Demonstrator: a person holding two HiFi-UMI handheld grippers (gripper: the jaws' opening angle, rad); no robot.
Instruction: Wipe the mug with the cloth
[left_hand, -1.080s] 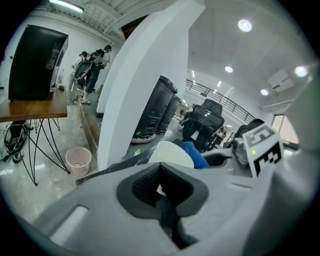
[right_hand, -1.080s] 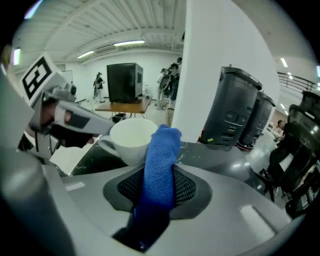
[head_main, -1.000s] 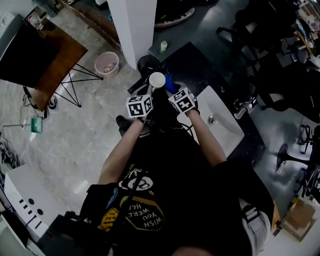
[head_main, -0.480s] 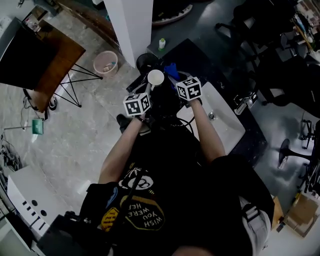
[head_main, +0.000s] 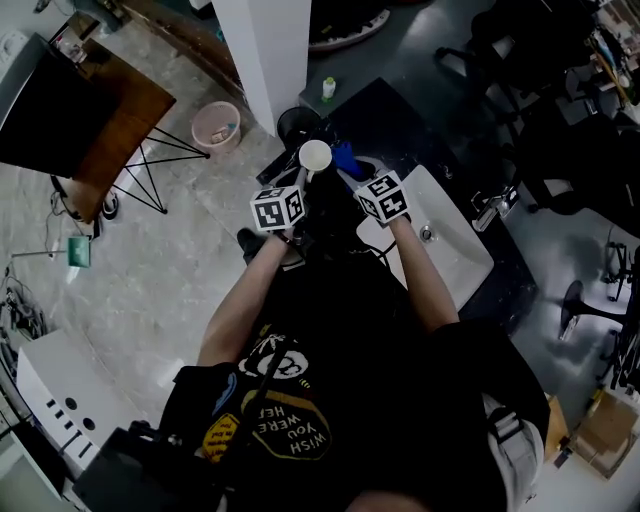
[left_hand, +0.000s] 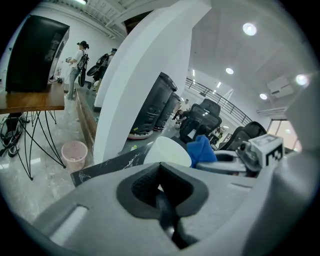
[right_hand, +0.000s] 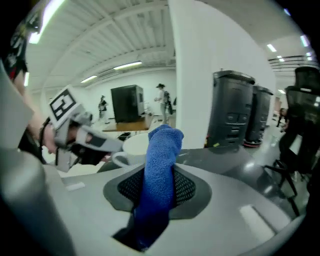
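Observation:
In the head view a white mug is held in the air over the dark countertop's corner, and my left gripper is shut on it from below. In the left gripper view the mug sits just past the closed jaws of my left gripper. My right gripper is shut on a blue cloth, which stands right beside the mug. The cloth rises upright between the jaws of my right gripper. Just behind it sits the mug, its handle toward the left gripper.
A white sink basin with a faucet lies in the dark counter to the right. A white pillar, a black bin, a pink basket and a green bottle stand beyond. Office chairs fill the right.
My right gripper with the cloth has shifted a little to the right and back toward me. The mug in the left gripper has stayed nearly in place.

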